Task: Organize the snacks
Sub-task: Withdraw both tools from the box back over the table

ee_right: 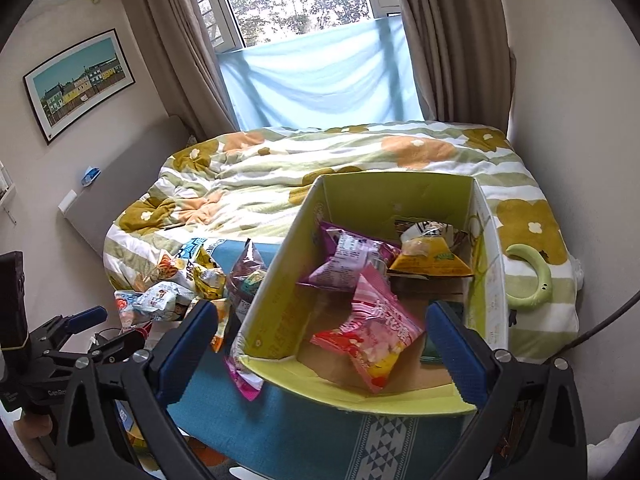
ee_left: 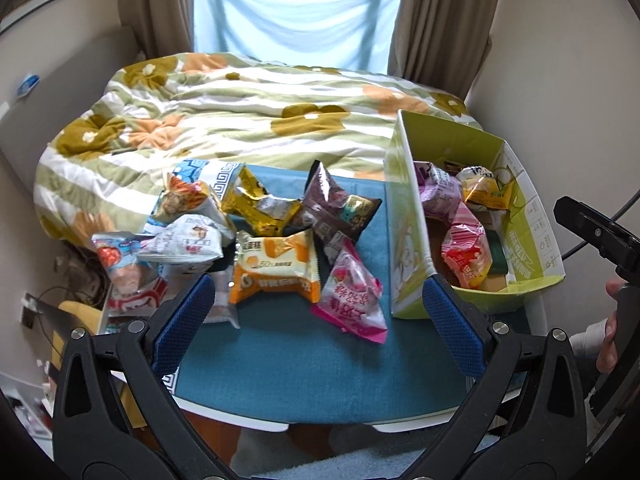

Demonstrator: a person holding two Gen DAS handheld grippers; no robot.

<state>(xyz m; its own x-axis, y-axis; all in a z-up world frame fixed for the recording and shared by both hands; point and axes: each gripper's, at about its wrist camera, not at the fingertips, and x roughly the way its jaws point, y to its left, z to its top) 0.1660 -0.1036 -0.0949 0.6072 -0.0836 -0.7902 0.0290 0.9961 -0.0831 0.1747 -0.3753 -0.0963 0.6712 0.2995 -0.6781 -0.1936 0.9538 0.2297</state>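
Several snack packets lie heaped on a blue cloth (ee_left: 280,360): an orange cake packet (ee_left: 276,272), a pink packet (ee_left: 352,300), a brown one (ee_left: 340,208) and a gold one (ee_left: 260,200). My left gripper (ee_left: 318,312) hangs open just in front of the heap, holding nothing. To the right stands a green cardboard box (ee_left: 404,216) with packets inside. My right gripper (ee_right: 320,348) is open over the near end of that box (ee_right: 280,288), above a pink-and-red packet (ee_right: 372,340). A purple packet (ee_right: 348,260) and a yellow packet (ee_right: 432,256) lie deeper in.
A bed with a flowered quilt (ee_left: 260,112) lies right behind the small table. A green crescent-shaped object (ee_right: 536,280) rests on the quilt beside the box. Curtains and a window stand at the back. Cables and clutter (ee_left: 80,280) sit on the floor at left.
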